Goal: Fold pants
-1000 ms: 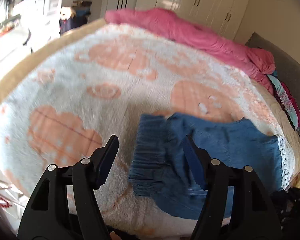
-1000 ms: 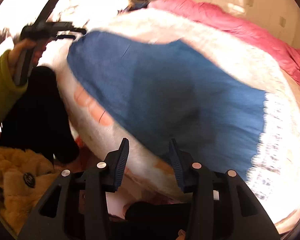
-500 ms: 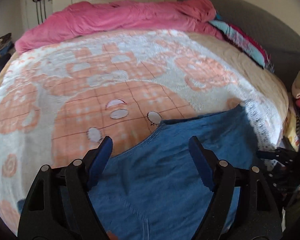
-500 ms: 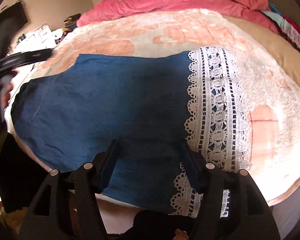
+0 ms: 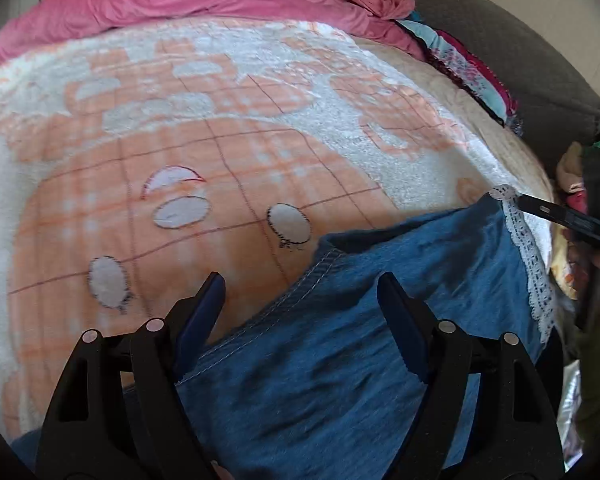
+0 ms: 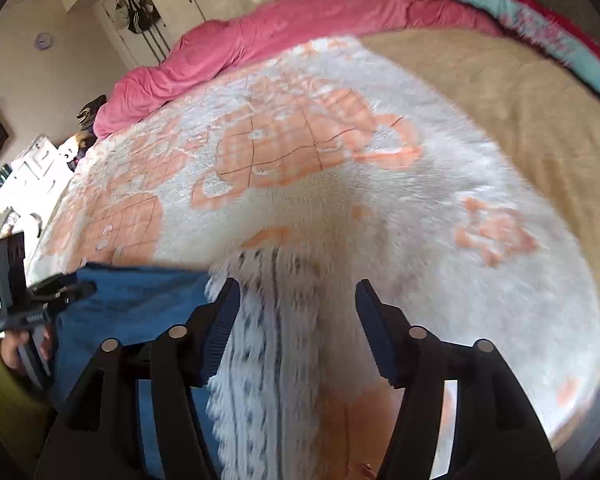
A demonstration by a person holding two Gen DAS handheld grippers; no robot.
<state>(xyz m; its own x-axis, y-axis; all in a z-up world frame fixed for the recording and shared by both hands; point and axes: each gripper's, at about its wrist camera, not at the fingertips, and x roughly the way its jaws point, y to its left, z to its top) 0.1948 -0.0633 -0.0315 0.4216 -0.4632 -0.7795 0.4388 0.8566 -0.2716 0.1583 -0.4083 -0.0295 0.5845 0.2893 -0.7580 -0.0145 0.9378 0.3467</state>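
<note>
Since the earlier frame, both tools have swung toward 12 o'clock. Left wrist: our left tool (image 5: 300, 312) is released above the pants (image 5: 340, 360), flat on the bed (image 5: 220, 140). Right wrist: our right tool (image 6: 296, 320) is closing, empty, over the lace hem (image 6: 276, 340). No fold made yet.

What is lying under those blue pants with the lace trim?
The blue pants lie on a fluffy white-and-orange blanket that covers the bed. What the blanket looks like beneath the pants is hidden.

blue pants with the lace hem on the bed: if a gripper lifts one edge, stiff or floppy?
Likely floppy: the blue pants lie in soft wrinkles on the fleece blanket. The lace hem looks open-worked, so it may snag on a finger. Probably light; the thin cloth lies almost flat.
</note>
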